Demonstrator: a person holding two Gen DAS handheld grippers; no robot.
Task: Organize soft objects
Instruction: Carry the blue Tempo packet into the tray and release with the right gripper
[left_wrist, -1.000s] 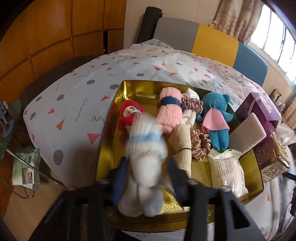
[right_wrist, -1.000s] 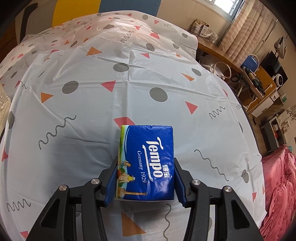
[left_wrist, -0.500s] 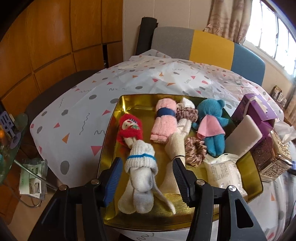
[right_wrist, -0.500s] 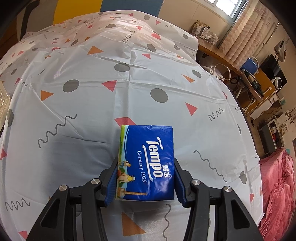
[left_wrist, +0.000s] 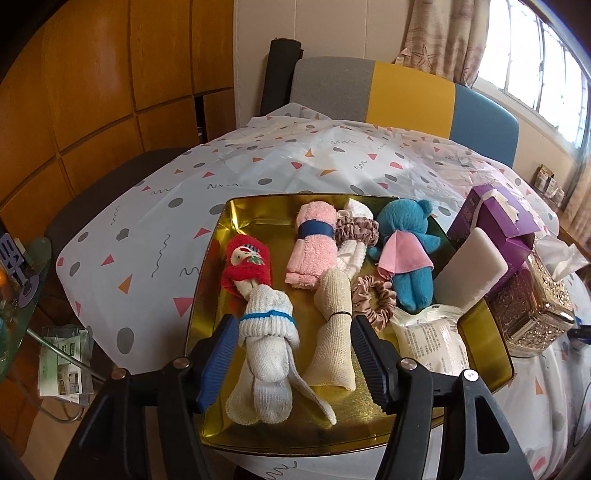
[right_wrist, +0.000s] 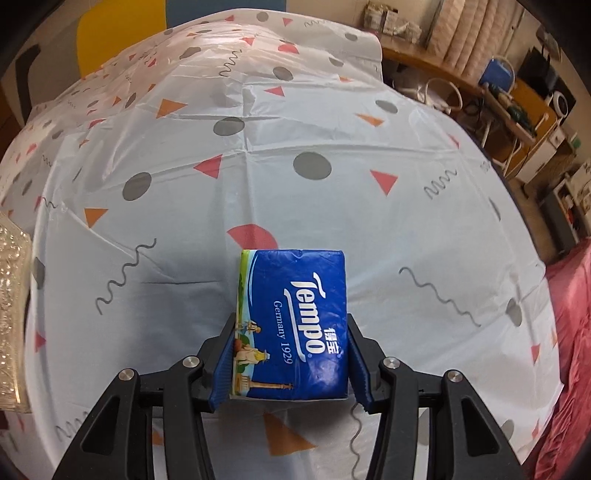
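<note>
Left gripper (left_wrist: 291, 363), jaws spread and just widened further, hovering over the near end of the gold tray (left_wrist: 207, 295); a white sock bundle (left_wrist: 267, 354) with a blue band and a cream sock bundle (left_wrist: 334, 332) lie between the fingers, pressed by neither pad. Tray contents beyond: a red sock roll (left_wrist: 247, 264) touching the white bundle's far end; a pink towel roll (left_wrist: 312, 245) with a dark blue band; two scrunchies, one mauve (left_wrist: 356, 229), one tan (left_wrist: 375, 297); a blue teddy bear (left_wrist: 410, 254) with a pink cloth; a white wipes packet (left_wrist: 430, 341) at the right. Purple box (left_wrist: 495, 221) and gilt tissue box (left_wrist: 532, 306) stand just beside the tray's right rim. Right gripper (right_wrist: 290, 360), clamped on a blue tissue pack (right_wrist: 295, 325), both pads against its long sides, above the patterned tablecloth (right_wrist: 221, 177).
</note>
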